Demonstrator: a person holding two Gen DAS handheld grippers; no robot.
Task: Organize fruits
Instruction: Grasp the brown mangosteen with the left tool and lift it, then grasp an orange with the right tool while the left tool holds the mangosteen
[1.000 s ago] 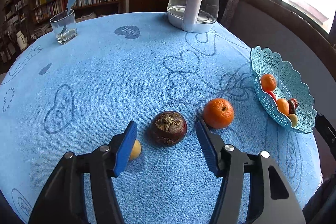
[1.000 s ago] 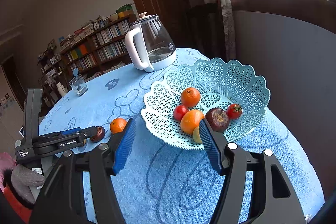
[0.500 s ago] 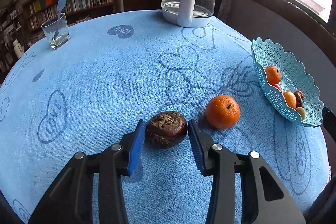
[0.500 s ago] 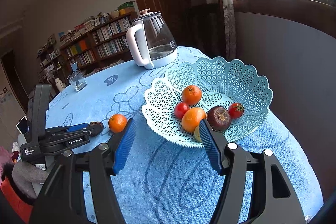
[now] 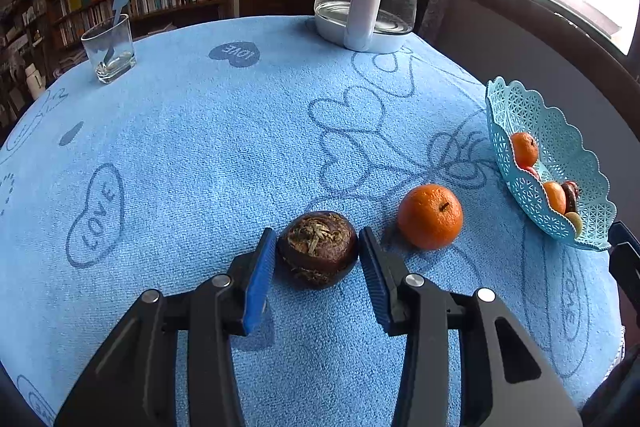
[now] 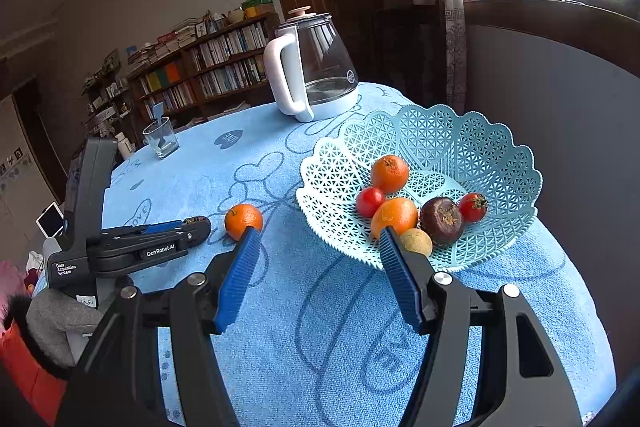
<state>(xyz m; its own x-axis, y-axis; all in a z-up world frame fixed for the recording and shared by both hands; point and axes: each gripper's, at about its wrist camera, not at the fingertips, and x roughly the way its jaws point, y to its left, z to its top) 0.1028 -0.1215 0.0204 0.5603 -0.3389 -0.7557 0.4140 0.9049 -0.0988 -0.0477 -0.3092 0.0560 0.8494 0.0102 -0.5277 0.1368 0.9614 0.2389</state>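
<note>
Blue towelling printed with hearts covers the round worktop (image 5: 200, 155), where a dark brown fruit (image 5: 318, 249) with a dry, fibrous top sits between the left gripper (image 5: 318, 267) jaws, pinched by both blue pads. Just beside it lies an orange (image 5: 430, 217). The right gripper (image 6: 316, 267) hangs half open and empty before the lattice basket (image 6: 460, 139)
</note>
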